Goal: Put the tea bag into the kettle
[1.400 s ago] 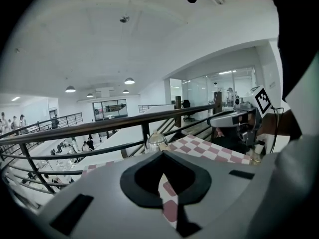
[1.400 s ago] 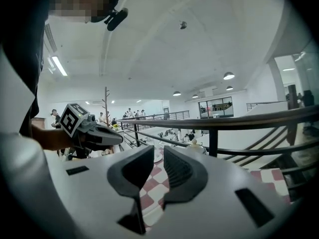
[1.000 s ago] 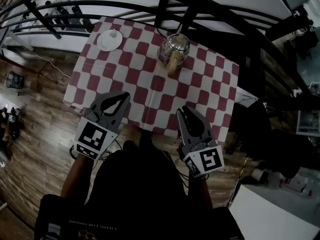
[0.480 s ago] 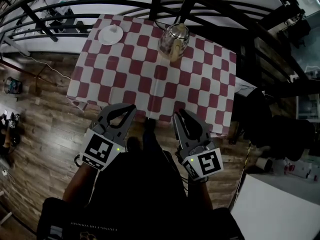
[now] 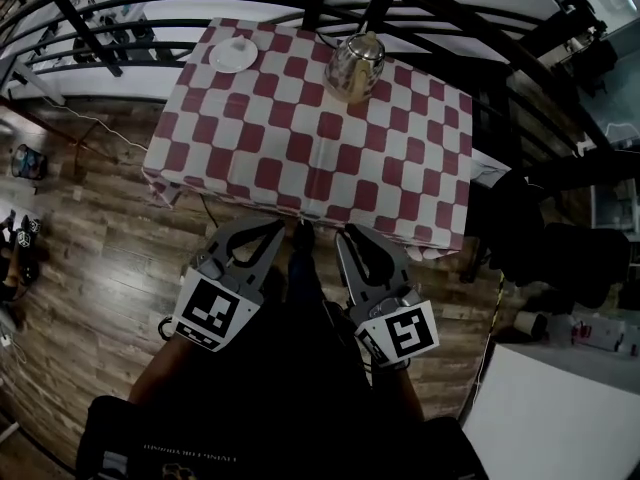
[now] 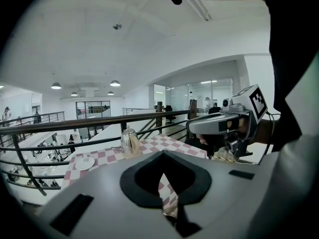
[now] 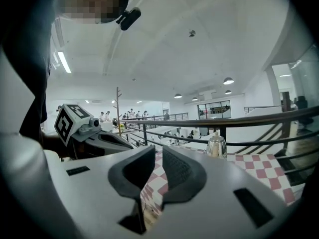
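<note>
Left fingers (image 5: 266, 250) together, short of checkered tablecloth (image 5: 320, 128); wood floor (image 5: 90, 238); railing (image 5: 316, 3) beyond.

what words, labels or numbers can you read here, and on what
No text is readable.
The print on the person's dark top: too small and blurred to read.
The cube on the left claw and the cube on the right claw: black-and-white marker patterns only, no letters.

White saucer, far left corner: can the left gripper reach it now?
Probably not: the left gripper is off the near edge of the red-and-white checked table, the white saucer at the far one. Nothing stands between them.
</note>
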